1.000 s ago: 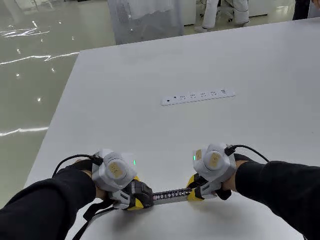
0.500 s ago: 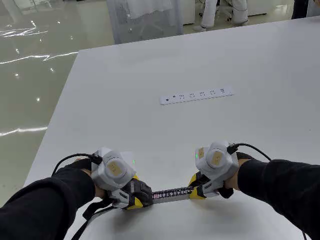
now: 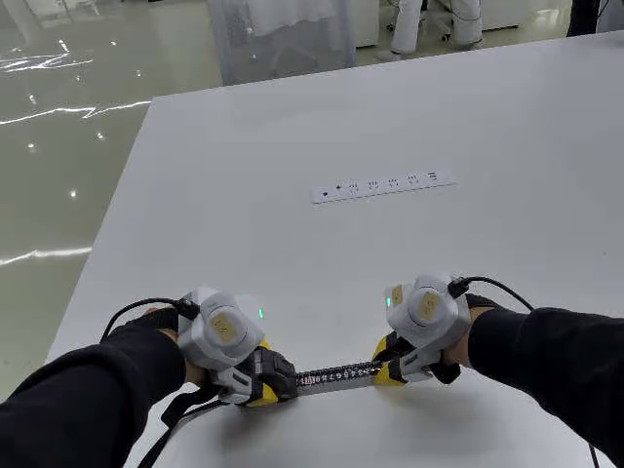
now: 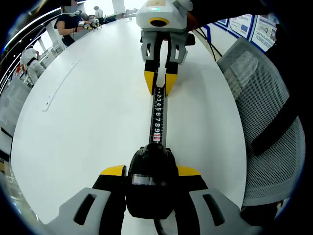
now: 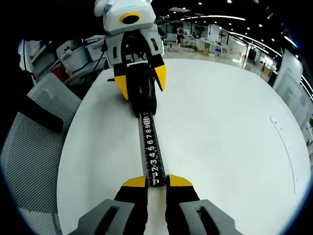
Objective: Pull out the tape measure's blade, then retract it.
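Yellow-tipped fingers (image 4: 113, 171) of the left gripper (image 4: 151, 172) clamp the black tape measure case (image 4: 151, 188), and the right gripper (image 5: 156, 182) pinches the tip of its numbered steel blade (image 5: 149, 147), which spans a short way between them over a white table (image 3: 292, 146), well apart from a white power strip (image 3: 383, 184).

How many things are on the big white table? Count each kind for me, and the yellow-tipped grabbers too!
tape measure: 1
power strip: 1
grippers: 2, the left gripper and the right gripper
Total: 4
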Available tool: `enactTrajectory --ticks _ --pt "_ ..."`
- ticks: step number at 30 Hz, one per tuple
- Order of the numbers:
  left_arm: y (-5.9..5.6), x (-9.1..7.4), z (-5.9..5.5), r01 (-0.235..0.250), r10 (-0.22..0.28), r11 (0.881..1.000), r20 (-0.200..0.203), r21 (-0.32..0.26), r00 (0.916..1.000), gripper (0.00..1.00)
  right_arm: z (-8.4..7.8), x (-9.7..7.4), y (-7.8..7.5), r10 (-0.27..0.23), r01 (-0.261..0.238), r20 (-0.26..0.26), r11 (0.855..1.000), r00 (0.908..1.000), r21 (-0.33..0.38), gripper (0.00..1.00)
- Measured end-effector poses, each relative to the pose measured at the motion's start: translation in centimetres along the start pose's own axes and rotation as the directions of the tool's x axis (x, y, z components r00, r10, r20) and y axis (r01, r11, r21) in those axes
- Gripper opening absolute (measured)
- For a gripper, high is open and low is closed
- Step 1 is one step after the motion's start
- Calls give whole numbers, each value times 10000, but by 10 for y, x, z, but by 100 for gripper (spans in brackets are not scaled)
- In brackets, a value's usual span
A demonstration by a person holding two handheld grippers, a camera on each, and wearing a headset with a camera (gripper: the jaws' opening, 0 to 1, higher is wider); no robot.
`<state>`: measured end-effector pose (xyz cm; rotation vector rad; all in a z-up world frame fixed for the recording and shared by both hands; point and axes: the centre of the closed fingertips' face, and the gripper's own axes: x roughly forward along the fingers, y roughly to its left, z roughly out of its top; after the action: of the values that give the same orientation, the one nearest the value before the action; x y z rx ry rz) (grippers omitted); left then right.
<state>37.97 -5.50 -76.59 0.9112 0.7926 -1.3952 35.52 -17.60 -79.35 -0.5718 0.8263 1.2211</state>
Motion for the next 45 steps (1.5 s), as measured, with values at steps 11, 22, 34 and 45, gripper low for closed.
enactTrajectory --ticks 11,22,34,45 --pt "0 0 0 13 -13 10000 -10 -8 10000 32 -5 -3 0 -20 20 -10 10000 10000 73 8" --pt "-1 0 1 10 -10 10000 -39 1 10000 32 -10 -7 -1 -37 38 -78 10000 10000 74 8" --pt "-1 0 0 -29 29 10000 -14 -8 10000 32 -16 -11 -3 -61 62 -175 10000 9998 69 8" --pt "-1 0 0 -17 17 10000 -36 -1 10000 32 -21 -14 -3 -94 97 -207 9998 9997 146 8"
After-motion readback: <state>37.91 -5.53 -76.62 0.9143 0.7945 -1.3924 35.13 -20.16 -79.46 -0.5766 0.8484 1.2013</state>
